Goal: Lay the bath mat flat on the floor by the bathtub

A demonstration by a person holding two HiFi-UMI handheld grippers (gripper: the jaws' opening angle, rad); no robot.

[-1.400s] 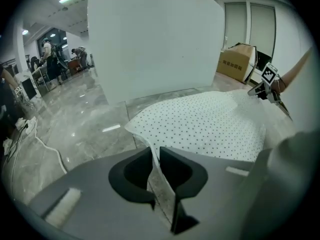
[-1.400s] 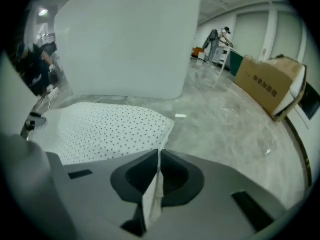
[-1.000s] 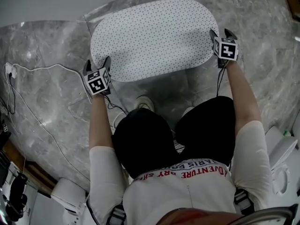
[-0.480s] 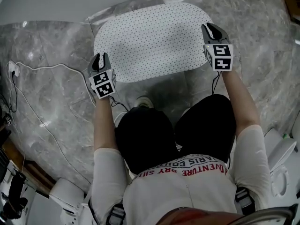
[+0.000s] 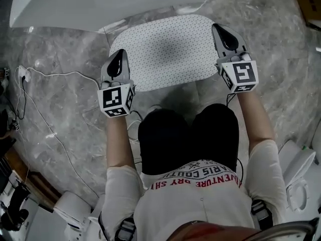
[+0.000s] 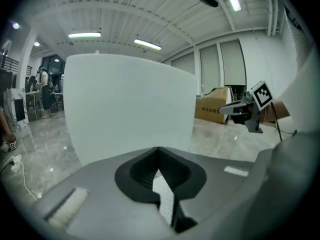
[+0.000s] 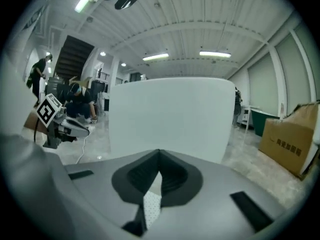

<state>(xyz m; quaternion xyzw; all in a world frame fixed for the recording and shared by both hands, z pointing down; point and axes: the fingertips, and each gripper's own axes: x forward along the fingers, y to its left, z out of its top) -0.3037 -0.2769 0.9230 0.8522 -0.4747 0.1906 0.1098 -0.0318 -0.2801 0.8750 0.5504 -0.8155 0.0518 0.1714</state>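
Note:
The white dotted oval bath mat (image 5: pixel 165 51) lies flat on the grey marble floor, right in front of the white bathtub (image 5: pixel 100 4). My left gripper (image 5: pixel 116 64) hovers over the mat's left end, jaws shut with nothing in them. My right gripper (image 5: pixel 222 33) hovers over the mat's right end, also shut and empty. In the left gripper view the shut jaws (image 6: pixel 159 151) point at the tub wall (image 6: pixel 130 109), and a sliver of mat shows below them. The right gripper view shows the same: shut jaws (image 7: pixel 159 154) facing the tub (image 7: pixel 170 116).
A white cable (image 5: pixel 55 77) runs across the floor from a power strip (image 5: pixel 22 73) at the left. A white toilet (image 5: pixel 301 174) stands at the lower right. The person's black-trousered knees (image 5: pixel 190 139) are just behind the mat. A cardboard box (image 7: pixel 292 136) sits to the right.
Both grippers have gone from open at the mat's ends to shut, and have lifted up off the floor. The mat stays flat where it lay.

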